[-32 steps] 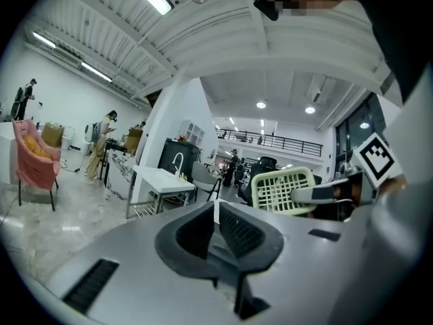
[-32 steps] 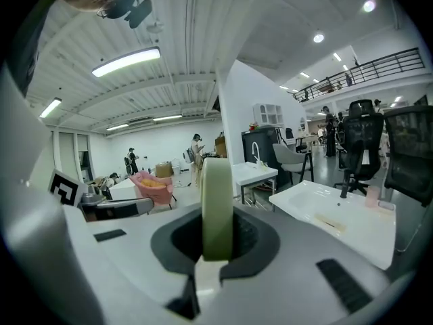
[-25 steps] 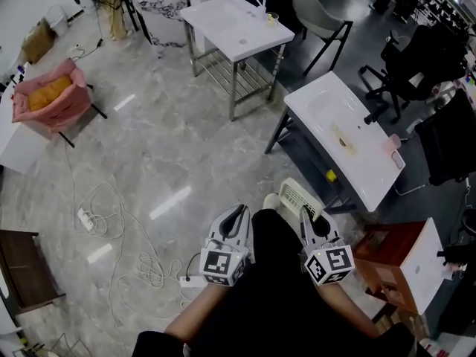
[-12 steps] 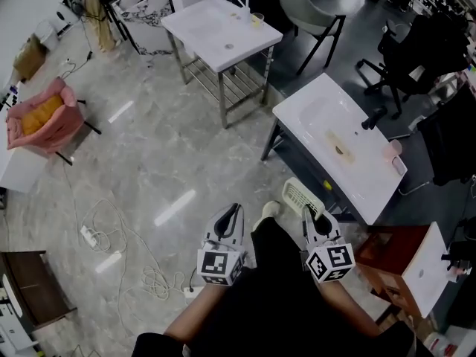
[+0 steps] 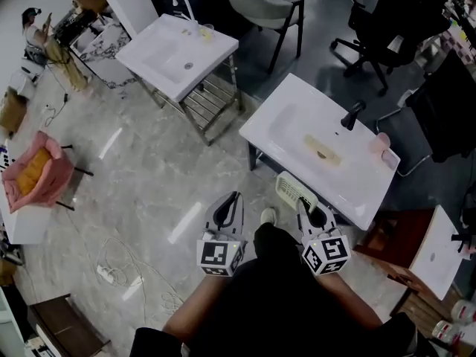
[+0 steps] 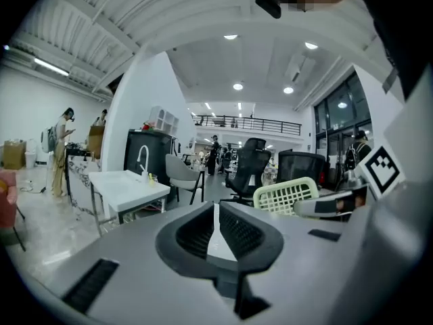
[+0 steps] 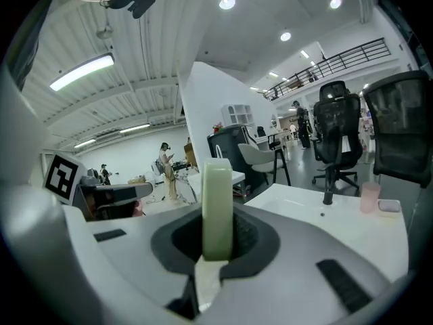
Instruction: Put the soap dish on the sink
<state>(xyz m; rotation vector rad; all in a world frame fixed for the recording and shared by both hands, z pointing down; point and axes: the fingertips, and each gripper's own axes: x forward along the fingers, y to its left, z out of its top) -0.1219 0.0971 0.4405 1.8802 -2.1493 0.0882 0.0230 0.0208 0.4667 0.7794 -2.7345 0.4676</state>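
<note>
The right gripper's (image 5: 303,205) jaws were clamped on the pale green soap dish (image 5: 292,190), held on edge near the white sink (image 5: 286,129). The left gripper's (image 5: 235,198) jaws were together, empty.

Your left tool (image 5: 233,199) and right tool (image 5: 305,208) hang side by side above the floor (image 5: 149,162), the right one carrying the soap dish (image 5: 291,190) close to the front edge of the near sink (image 5: 349,184). On that sink a faucet (image 5: 349,114) stands at the far rim with a cup (image 5: 381,141) to its right. A second sink (image 5: 160,50) stands behind and to the left, a chair (image 5: 262,7) beyond it, a cabinet (image 5: 387,248) at your right.
</note>
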